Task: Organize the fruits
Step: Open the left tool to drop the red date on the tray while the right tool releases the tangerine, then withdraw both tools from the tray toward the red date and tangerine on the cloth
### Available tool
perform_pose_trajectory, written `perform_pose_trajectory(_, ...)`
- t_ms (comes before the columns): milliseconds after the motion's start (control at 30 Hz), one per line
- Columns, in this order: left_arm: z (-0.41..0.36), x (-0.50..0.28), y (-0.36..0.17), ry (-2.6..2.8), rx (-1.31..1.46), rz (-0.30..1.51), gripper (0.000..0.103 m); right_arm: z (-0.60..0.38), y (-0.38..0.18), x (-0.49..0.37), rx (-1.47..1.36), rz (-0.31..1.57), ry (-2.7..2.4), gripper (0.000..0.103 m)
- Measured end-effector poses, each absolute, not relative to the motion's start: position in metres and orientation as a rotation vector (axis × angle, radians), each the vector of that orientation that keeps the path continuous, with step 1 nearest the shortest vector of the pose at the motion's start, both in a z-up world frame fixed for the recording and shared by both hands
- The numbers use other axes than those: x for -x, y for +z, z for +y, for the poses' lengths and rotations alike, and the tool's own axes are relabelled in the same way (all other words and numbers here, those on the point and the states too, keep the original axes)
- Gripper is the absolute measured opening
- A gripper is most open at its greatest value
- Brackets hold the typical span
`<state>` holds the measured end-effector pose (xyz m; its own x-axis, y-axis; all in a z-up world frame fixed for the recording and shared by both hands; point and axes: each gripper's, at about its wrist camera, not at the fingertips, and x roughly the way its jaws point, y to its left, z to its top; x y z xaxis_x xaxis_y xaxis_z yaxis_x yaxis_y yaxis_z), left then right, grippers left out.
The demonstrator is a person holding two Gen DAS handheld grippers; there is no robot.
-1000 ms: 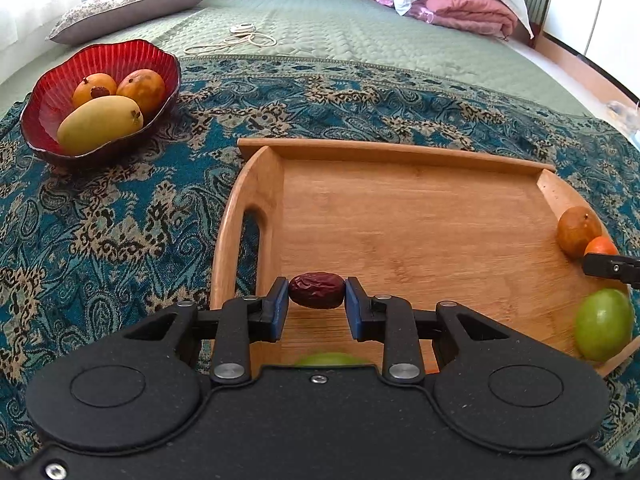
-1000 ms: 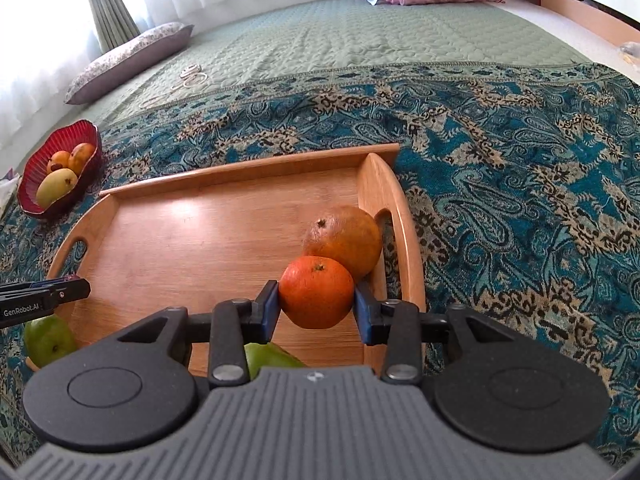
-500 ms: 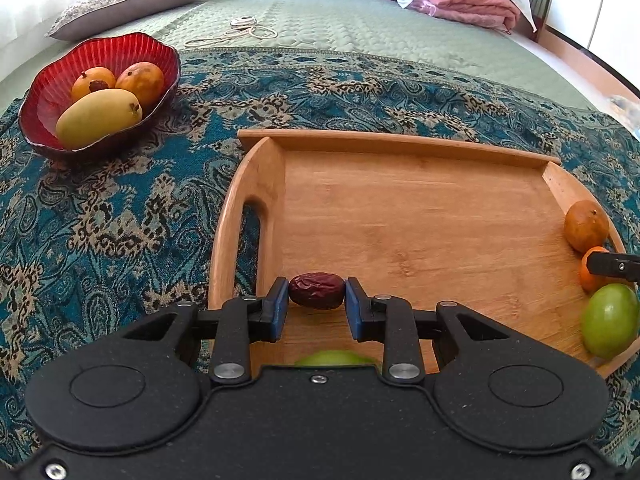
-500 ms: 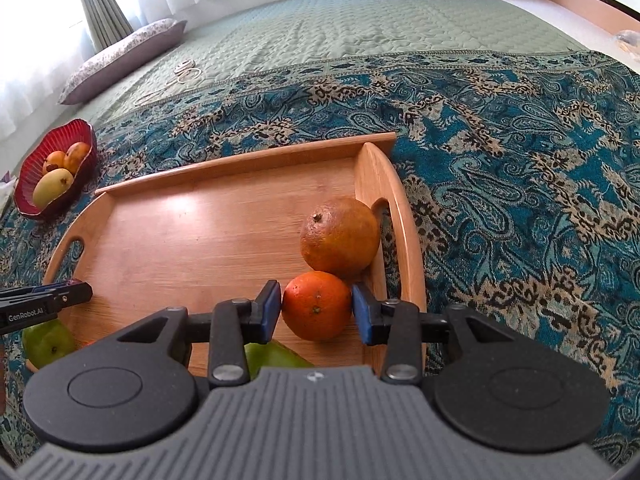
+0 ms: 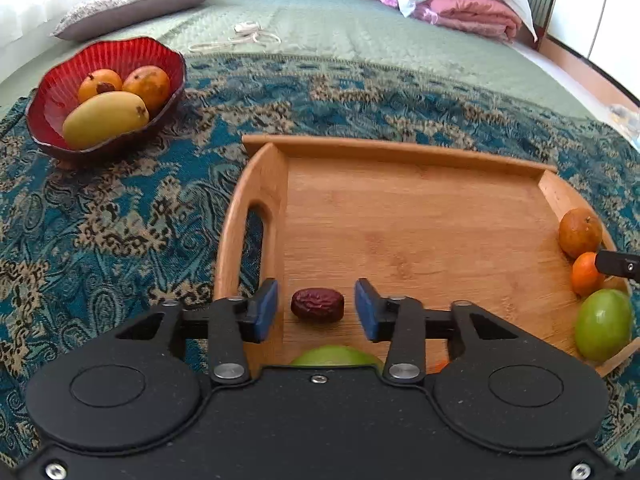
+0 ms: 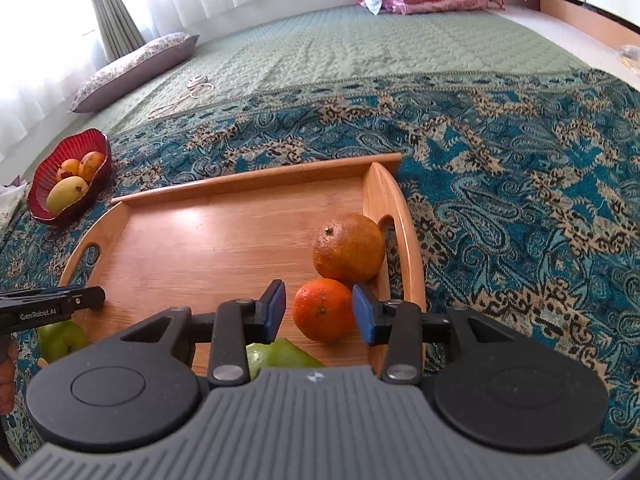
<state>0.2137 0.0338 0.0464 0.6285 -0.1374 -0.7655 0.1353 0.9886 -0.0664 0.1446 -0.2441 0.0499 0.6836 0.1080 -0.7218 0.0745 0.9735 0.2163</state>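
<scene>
Wooden tray (image 5: 400,216) on patterned cloth (image 5: 120,220). Left gripper (image 5: 316,306) — jaws spread, dried date (image 5: 317,305) lying on the tray floor between them, clear of both pads. Right gripper (image 6: 319,312) — jaws spread, small orange (image 6: 322,309) between them, unpinched.

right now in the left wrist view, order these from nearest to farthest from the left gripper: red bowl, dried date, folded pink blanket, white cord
1. dried date, lying on the wooden tray between the open fingers of the left gripper
2. red bowl, ahead to the left on the patterned cloth
3. white cord, beyond it on the green quilt
4. folded pink blanket, far back right
</scene>
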Motion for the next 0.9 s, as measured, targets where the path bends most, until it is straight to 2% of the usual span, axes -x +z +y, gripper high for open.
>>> perform_pose_trajectory(33,0.035,-0.210,0.050,-0.159,0.002,0.862,0.045,-0.244,0.052,-0.143,-0.231,0.809,0.022,0.058)
perform_pose_trajectory(67,0.035,-0.207,0.052,-0.166,0.000,0.847,0.048,-0.243,0.053,-0.140,-0.224,0.796,0.026,0.061)
perform_pose_trajectory(200,0.035,-0.190,0.066,-0.188,-0.014,0.784,0.060,-0.237,0.059,-0.129,-0.193,0.745,0.048,0.066)
perform_pose_trajectory(267,0.035,-0.180,0.072,-0.200,-0.019,0.755,0.069,-0.234,0.062,-0.123,-0.174,0.716,0.067,0.070)
perform_pose_trajectory(467,0.028,-0.145,0.084,-0.229,-0.071,0.647,0.084,-0.216,0.067,-0.101,-0.069,0.624,0.111,0.083)
perform_pose_trajectory(633,0.022,-0.120,0.085,-0.219,-0.093,0.595,0.089,-0.201,0.064,-0.083,-0.004,0.571,0.140,0.089)
perform_pose_trajectory(900,0.016,-0.091,0.074,-0.231,-0.097,0.560,0.092,-0.191,0.053,-0.061,-0.015,0.524,0.155,0.091)
